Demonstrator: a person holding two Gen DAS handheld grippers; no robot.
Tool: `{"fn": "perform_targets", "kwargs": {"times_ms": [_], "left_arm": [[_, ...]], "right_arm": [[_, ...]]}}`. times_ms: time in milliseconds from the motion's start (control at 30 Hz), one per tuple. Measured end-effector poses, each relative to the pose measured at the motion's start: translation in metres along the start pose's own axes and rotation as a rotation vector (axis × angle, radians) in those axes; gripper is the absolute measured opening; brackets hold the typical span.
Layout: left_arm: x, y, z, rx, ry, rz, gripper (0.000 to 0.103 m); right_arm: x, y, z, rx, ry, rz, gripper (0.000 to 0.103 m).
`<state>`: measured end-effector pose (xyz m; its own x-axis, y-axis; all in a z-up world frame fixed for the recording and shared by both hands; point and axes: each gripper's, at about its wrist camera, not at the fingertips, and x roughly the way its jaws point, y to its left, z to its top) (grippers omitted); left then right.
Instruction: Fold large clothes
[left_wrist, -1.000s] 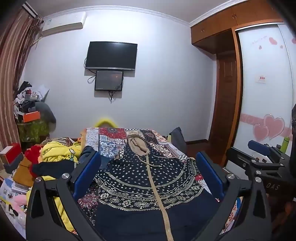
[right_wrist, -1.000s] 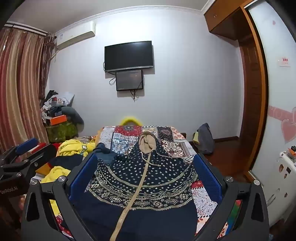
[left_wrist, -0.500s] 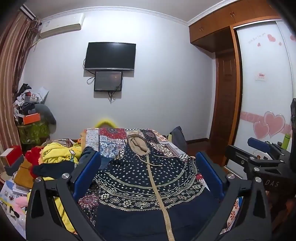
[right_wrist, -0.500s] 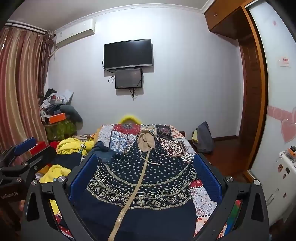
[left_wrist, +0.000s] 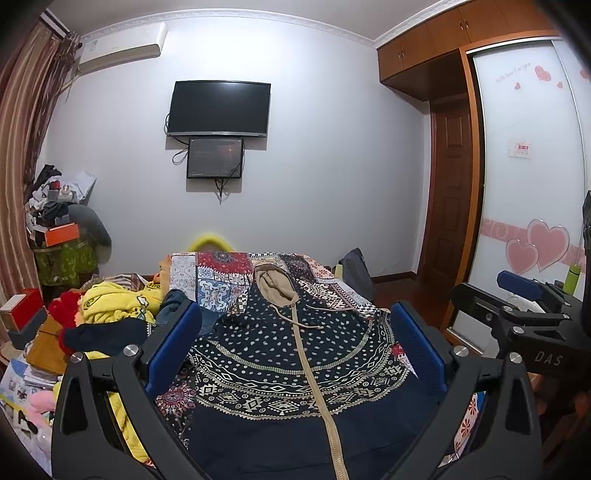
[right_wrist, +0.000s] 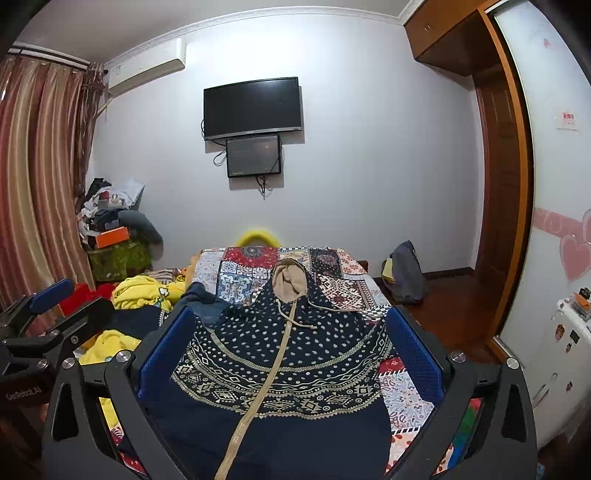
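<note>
— What has changed since a second ago?

— Very little. Both views have tipped up slightly, so the television (left_wrist: 218, 108) sits a touch lower in the picture; the garment has not shifted.

— Where is the garment?

— The navy hooded jacket (left_wrist: 291, 354) lies spread flat, front up, on the patchwork bedspread (left_wrist: 225, 273). Its tan-lined hood (left_wrist: 275, 284) points toward the far wall and the tan zipper (left_wrist: 317, 391) runs down its middle toward the cameras.

— And the claws?

— The left gripper (left_wrist: 291, 343) is spread wide, its blue pads (left_wrist: 173, 347) framing the jacket with nothing between them. The right gripper (right_wrist: 288, 343) is likewise wide apart and empty above the jacket. Each shows at the edge of the other's view.

— Anything beside the jacket?

— A heap of yellow clothes (left_wrist: 114, 302) lies to its left, with a dark blue garment (right_wrist: 203, 299) just beside the jacket's left shoulder
</note>
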<state>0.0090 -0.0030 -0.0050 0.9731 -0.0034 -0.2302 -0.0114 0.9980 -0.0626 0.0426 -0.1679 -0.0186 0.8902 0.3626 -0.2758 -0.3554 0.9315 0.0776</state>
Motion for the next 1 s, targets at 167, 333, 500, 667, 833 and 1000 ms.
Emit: {"fn": "perform_targets", "kwargs": {"times_ms": [167,333,500,667,833,1000], "left_arm": [[0.0012,0.0011,-0.0013,0.001,0.003,0.003,0.103],[0.0,0.001,-0.0024,0.005,0.002,-0.003,0.103],[-0.0013,0.0004,-0.0027,0.006,0.001,-0.008,0.103],[-0.0008,-0.0002,-0.0021,0.004,0.002,-0.009,0.103],[0.0007,-0.001,-0.0014,0.005,0.005,-0.007,0.103],[0.0014,-0.001,-0.001,0.003,0.005,-0.006,0.103]], "right_arm": [[0.0001,-0.0008,0.0002,0.002,0.001,-0.001,0.103],[0.0,-0.0009,0.0007,0.002,0.001,0.0,0.103],[0.0001,-0.0007,0.001,0.001,0.003,-0.001,0.103],[-0.0007,-0.0013,0.0013,0.005,0.005,-0.001,0.103],[-0.0011,-0.0016,0.0026,0.008,0.004,0.0,0.103],[-0.0005,-0.0019,0.0029,0.01,0.005,0.0,0.103]]}}
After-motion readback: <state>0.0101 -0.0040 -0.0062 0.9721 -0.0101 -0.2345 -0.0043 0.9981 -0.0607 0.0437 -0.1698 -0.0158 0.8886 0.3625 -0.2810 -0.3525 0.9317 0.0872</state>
